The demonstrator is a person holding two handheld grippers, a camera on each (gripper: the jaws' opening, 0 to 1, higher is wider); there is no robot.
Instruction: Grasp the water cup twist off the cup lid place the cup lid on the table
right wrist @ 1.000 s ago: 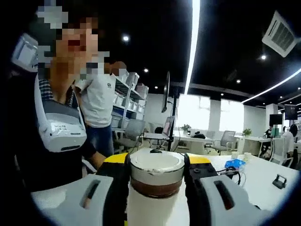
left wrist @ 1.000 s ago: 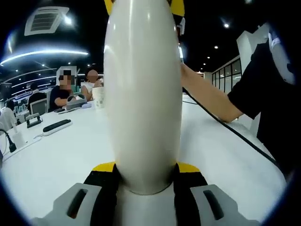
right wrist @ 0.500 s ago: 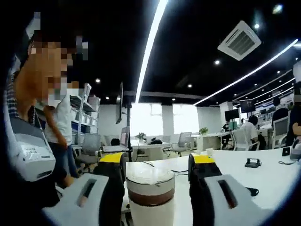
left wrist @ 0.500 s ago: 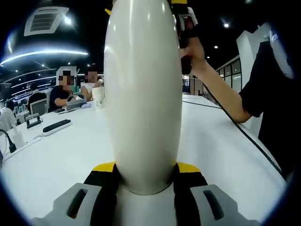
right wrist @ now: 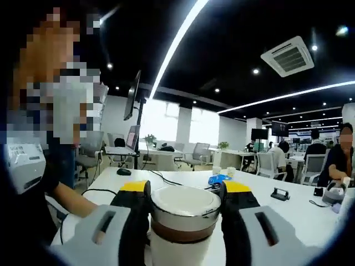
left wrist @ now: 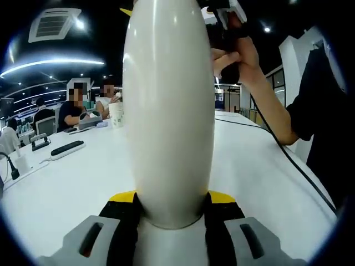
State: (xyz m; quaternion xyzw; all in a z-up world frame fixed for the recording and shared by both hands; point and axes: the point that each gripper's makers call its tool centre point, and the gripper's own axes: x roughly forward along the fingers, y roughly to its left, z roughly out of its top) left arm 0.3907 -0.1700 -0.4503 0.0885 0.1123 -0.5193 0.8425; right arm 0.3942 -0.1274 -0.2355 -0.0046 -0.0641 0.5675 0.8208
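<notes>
While the left tool clamps the white cup upright above the desk, the right tool grips its lid at the cup's top.

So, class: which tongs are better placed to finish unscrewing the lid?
The right tongs: their jaws are already shut on the cup lid. The left tongs are clamped round the white cup body, steadying it upright, so they should probably keep holding.
</notes>
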